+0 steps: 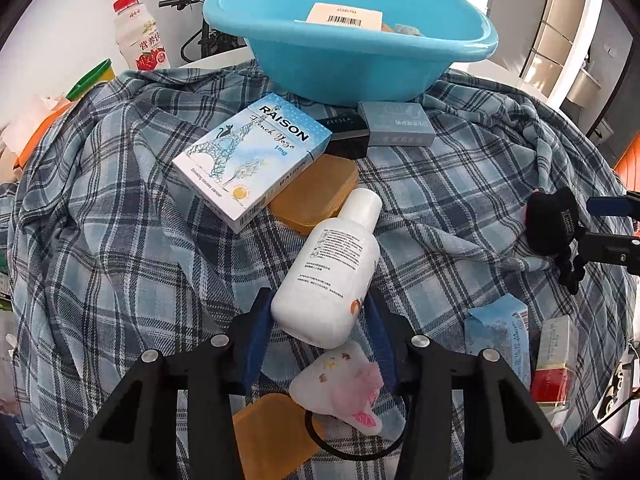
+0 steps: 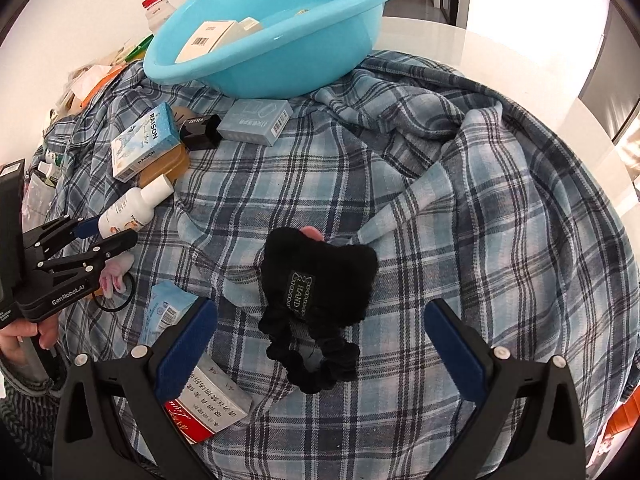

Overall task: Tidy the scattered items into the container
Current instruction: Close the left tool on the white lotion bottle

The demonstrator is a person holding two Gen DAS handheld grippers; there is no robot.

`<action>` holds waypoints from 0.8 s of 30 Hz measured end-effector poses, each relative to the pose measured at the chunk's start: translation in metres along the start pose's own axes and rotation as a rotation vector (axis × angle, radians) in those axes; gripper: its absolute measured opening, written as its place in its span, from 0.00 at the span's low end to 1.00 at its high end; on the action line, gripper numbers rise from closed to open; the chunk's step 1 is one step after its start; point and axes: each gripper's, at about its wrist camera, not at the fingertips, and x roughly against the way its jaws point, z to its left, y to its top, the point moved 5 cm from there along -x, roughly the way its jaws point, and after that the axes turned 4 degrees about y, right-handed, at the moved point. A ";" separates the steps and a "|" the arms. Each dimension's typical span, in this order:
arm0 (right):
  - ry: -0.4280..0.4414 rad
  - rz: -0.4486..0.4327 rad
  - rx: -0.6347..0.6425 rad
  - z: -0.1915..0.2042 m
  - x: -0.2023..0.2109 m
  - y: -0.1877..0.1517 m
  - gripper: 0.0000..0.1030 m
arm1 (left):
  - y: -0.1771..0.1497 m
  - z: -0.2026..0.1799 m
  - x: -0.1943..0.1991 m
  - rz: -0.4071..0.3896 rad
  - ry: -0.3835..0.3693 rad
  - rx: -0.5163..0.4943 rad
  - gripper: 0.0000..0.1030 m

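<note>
Plaid cloth [image 2: 460, 208] in blue, grey and white covers the counter [image 2: 500, 52], rumpled into folds, and the scattered things lie on it. At the far side sits the turquoise basin [image 1: 360, 68], with a pale barcoded box [image 1: 345, 16] already inside. The left hand-held gripper [image 1: 320, 322] points steeply down, its blue pads set against the two sides of the white bottle [image 1: 330, 268] near its base; the bottle lies on the cloth with its cap toward the basin, and the jaws pinch it. In the right wrist view a hand [image 2: 28, 336] grips the handle of that tool at the left edge, a striped sleeve [image 2: 16, 408] beneath it. Just below the bottle lie a white and pink plush piece [image 1: 340, 384] on a black loop, and an amber case [image 1: 264, 432]. Beyond the bottle a RAISON carton [image 1: 252, 160] rests on a second amber case [image 1: 316, 196], with a black ZEESEA box [image 1: 346, 136] and a grey box [image 1: 396, 124] close to the basin's foot. The right hand-held gripper [image 2: 320, 340] also tilts steeply down, its jaws spread wide and holding nothing, and hangs over the black scrunchie pouch [image 2: 320, 276]. A red and silver packet [image 2: 212, 404] lies under its left finger, a light blue packet [image 2: 168, 308] just beyond.
</note>
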 end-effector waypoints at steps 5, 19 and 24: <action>0.024 0.008 -0.012 0.001 -0.003 -0.001 1.00 | -0.004 -0.002 0.006 0.011 -0.007 0.000 0.46; 0.022 0.009 -0.023 -0.004 -0.001 -0.005 1.00 | 0.008 -0.010 -0.009 0.007 -0.022 -0.086 0.76; 0.026 0.013 -0.032 -0.006 0.000 -0.006 0.99 | 0.007 -0.010 -0.015 0.042 -0.036 -0.099 0.44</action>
